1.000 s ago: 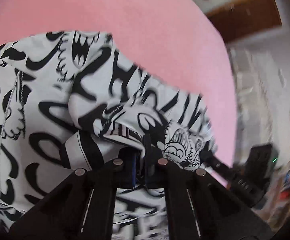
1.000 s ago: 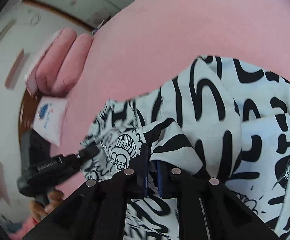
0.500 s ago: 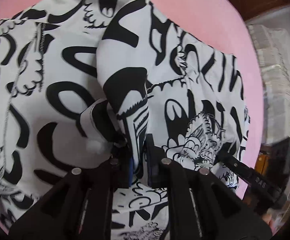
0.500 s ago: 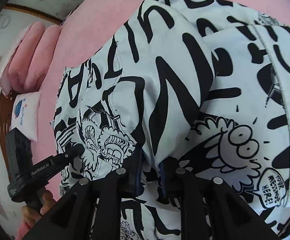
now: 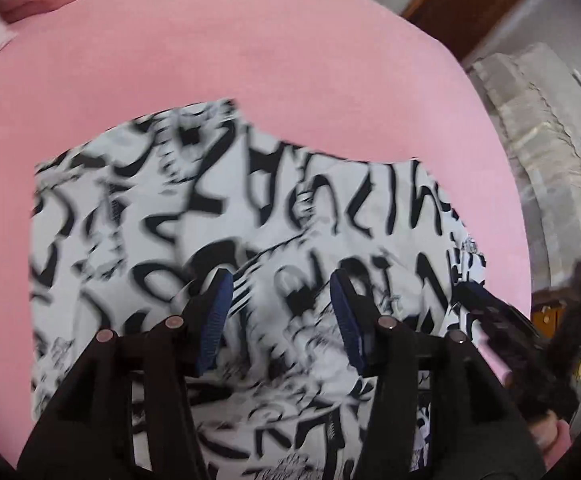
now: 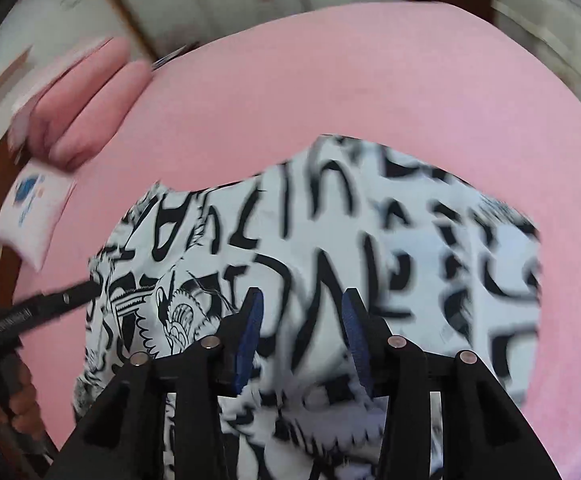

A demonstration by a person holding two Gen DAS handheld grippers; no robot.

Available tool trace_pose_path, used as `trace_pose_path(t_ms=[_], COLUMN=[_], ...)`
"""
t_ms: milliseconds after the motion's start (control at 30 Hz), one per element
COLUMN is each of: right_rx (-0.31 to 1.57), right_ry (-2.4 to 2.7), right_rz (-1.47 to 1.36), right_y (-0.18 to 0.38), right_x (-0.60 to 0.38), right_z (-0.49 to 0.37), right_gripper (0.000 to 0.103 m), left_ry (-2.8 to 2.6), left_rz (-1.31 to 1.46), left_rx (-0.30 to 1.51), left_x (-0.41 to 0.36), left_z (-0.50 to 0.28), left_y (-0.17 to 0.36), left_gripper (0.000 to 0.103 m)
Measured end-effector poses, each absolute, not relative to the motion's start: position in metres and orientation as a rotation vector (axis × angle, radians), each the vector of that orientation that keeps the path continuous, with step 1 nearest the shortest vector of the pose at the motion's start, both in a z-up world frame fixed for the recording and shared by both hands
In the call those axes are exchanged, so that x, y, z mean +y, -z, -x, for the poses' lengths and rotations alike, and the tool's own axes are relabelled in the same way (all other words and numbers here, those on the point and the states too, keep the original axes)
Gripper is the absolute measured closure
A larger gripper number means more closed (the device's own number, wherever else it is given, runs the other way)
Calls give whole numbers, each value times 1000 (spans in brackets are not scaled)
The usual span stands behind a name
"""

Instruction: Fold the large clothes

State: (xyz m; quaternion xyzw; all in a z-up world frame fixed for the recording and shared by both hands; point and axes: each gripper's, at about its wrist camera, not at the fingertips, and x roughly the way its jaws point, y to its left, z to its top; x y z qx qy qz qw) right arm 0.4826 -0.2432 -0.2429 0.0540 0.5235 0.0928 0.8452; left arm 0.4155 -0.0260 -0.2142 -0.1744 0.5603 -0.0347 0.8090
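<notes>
My black-and-white graffiti-print garment lies folded on the pink bedsheet, filling the lower centre of both views. Next I'd regrip an edge squarely, I judge. Left gripper and right gripper hover above it, jaws spread, holding nothing; pillows at ten o'clock.

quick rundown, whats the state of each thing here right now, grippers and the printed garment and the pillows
left gripper: open, fingers spread, holding nothing
right gripper: open, fingers spread, holding nothing
black-and-white printed garment: released, lying on the pink bed, at least partly folded
pink bed: bare around the garment
pink pillows: lying at the bed's far edge
white cushion: lying beside the pillows
</notes>
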Motion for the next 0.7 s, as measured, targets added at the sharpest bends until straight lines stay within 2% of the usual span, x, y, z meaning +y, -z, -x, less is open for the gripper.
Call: trace_pose_path(t_ms=[33,67,100,167,367,500,600,700], right_rx=[1080,1056,1029,989,947,969,989,995], right_ry=[-196,-193,-191,-191,-216,-227,-247,-227], right_rz=[-50,-2,47,80,1,88,55,-6], right_y=[251,257,263,277,311,340,351,351], right_x=[-233,-225,-217,-207,-199,-197,-204,-223], right_z=[-492,-497,-505,-523,-590,-622,-632,-637], right_gripper=[64,75,86,96,98,98,98,102], left_ry=[93,100,93,71,-44,-120,-123,-126], left_rz=[338,300,230,165,148,148,63,-16], left_rx=[1182,1172,1174,1169,1150,1170,1142,1122], left_x=[-35,-41,-52,-59,-52,-39,-45,-54], left_z=[-424,-429,-443,-457,-519,-550,-560,-564], left_y=[217,220,227,239,286,327,338,340], left_gripper=[70,83,87,96,97,97,97,97])
